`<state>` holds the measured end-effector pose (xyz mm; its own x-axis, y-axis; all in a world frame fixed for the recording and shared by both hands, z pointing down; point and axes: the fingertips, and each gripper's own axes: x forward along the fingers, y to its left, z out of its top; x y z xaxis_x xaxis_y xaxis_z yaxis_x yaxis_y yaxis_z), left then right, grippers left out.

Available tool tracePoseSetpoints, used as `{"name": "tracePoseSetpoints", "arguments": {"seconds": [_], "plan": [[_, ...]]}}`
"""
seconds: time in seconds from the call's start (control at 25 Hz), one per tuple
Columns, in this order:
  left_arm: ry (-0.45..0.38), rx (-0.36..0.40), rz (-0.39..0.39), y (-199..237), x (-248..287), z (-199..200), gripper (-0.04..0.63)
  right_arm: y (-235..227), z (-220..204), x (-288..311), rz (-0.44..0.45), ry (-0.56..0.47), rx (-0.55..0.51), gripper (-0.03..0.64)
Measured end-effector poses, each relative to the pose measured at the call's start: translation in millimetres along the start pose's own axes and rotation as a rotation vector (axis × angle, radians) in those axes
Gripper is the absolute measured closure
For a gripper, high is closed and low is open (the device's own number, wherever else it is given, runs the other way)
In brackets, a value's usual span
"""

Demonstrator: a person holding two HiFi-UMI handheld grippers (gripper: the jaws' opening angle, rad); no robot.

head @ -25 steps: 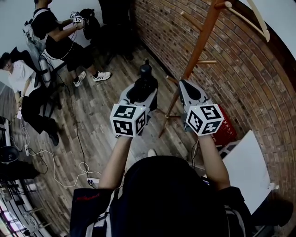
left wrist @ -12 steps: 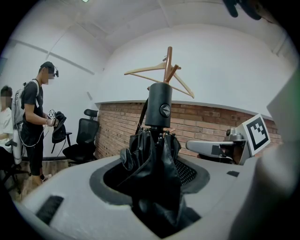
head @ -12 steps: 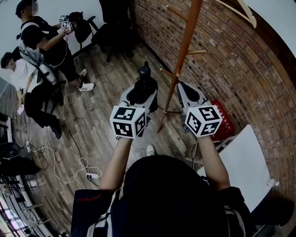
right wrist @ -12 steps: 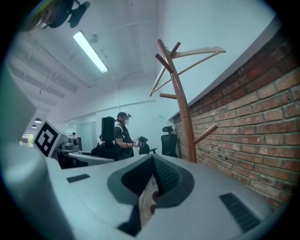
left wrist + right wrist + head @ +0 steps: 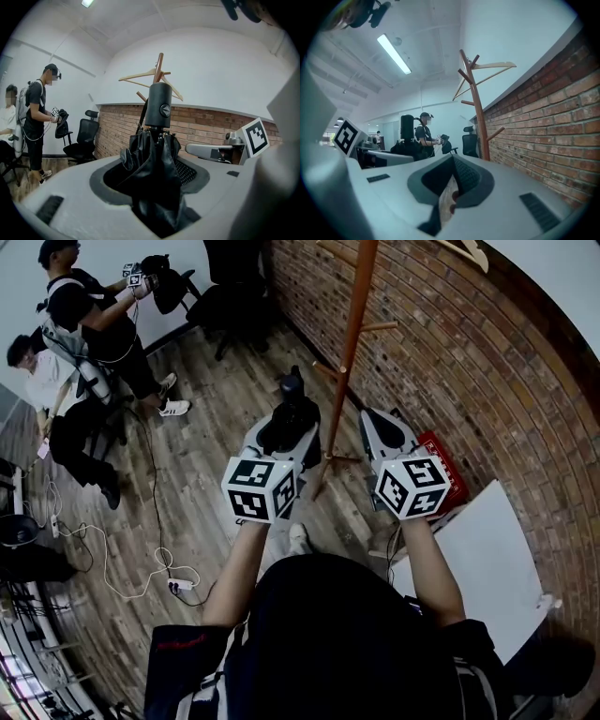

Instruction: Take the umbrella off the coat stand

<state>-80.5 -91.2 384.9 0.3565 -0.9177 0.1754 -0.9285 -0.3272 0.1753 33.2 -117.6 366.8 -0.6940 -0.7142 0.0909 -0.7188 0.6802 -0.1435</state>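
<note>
Left gripper view showed my left gripper (image 5: pixel 152 174) clamped on the folded black umbrella (image 5: pixel 158 110), whose handle end stood up clear of the jaws. My right gripper (image 5: pixel 452 169) had its jaws drawn together at the tips, holding nothing. The umbrella was off the wooden coat stand (image 5: pixel 349 352), which stood just ahead, beside the brick wall (image 5: pixel 445 362).

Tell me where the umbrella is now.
The folded black umbrella is clamped in the left gripper, handle up; in the head view it sits just left of the coat stand.
</note>
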Motion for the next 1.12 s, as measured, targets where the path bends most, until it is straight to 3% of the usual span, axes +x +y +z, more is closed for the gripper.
{"name": "tracePoseSetpoints", "arguments": {"seconds": [0.52, 1.12], "plan": [[-0.016, 0.01, 0.015, -54.1, -53.3, -14.9, 0.328, 25.1, -12.4, -59.8, 0.036, -0.02, 0.01, 0.589], [-0.003, 0.015, -0.002, -58.8, -68.6, -17.4, 0.328, 41.2, -11.6, -68.2, 0.027, -0.022, 0.004, 0.589]]}}
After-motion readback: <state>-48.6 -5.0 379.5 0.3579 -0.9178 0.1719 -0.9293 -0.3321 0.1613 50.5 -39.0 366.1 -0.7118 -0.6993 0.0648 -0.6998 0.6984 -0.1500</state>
